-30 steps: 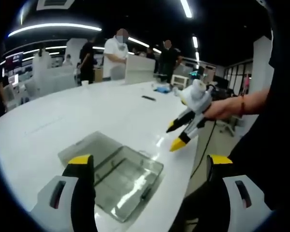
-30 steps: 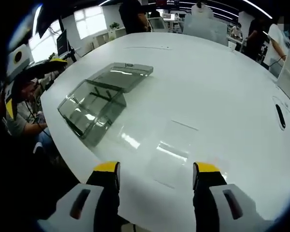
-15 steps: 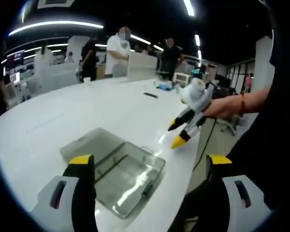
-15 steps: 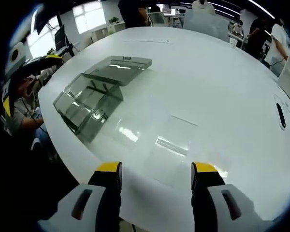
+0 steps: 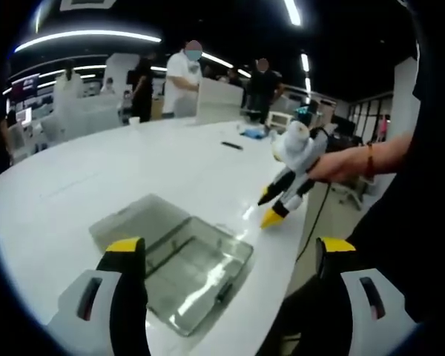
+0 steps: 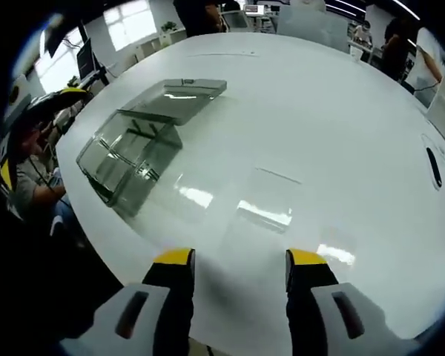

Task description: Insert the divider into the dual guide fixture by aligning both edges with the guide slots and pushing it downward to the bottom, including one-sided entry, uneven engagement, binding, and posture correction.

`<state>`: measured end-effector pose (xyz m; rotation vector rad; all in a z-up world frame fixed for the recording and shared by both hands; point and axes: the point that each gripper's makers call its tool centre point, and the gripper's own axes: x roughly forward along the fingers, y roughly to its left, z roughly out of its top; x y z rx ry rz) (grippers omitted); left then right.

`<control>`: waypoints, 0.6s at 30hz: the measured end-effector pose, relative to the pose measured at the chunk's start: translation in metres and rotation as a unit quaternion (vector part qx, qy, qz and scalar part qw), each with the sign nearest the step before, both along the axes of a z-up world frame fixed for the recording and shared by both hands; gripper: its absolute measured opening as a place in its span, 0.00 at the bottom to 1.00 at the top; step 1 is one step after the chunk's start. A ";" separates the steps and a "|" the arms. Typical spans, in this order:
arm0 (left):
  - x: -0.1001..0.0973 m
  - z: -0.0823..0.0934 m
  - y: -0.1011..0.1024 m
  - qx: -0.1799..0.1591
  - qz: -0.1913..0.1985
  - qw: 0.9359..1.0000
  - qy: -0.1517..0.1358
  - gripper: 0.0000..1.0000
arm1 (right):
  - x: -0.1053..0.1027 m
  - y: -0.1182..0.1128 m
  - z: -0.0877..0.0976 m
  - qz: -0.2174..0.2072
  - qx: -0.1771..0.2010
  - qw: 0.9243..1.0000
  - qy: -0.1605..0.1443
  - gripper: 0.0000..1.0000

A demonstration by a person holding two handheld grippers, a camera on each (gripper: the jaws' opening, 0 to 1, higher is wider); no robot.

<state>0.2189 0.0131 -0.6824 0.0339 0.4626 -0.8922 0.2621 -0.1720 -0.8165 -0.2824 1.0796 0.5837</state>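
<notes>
Since the earlier frames the right hand-held gripper (image 6: 237, 259) has come lower and closer over the near edge of the tabletop (image 6: 334, 133), and its yellow-tipped jaws stand somewhat nearer to each other than before, though still apart with nothing between them. Just beyond its tips lies the divider (image 6: 256, 211), a clear flat sheet resting on the white surface close to that near edge, with ceiling lights mirrored on it; it is not gripped and sits apart from the fixture. The dual guide fixture (image 6: 137, 144), a clear smoky open box with slotted guides inside and a flat clear part at its far end, lies near the tabletop's edge, well to the left of the divider in the right gripper view.

From the left gripper view the left hand-held gripper (image 5: 230, 248) hovers with jaws wide apart and empty, the fixture (image 5: 182, 259) lying just ahead of its left jaw at the tabletop's near edge. The right hand-held gripper (image 5: 271, 208) shows there too, held in a hand (image 5: 337, 165) with a red band at the wrist, its tips pointing down at the tabletop's edge beside the fixture. A small dark object (image 5: 232, 146) lies farther along the tabletop, and people (image 5: 184, 78) stand beyond the far edge.
</notes>
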 end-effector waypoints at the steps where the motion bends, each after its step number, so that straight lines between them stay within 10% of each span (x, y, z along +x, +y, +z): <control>1: 0.000 0.001 0.001 -0.005 0.002 1.000 0.000 0.94 | 0.001 0.000 -0.001 -0.002 -0.001 1.000 0.003 0.45; 18: 0.003 -0.001 0.019 -0.009 0.020 1.000 0.003 0.93 | 0.011 0.006 -0.005 -0.041 -0.032 0.999 0.012 0.41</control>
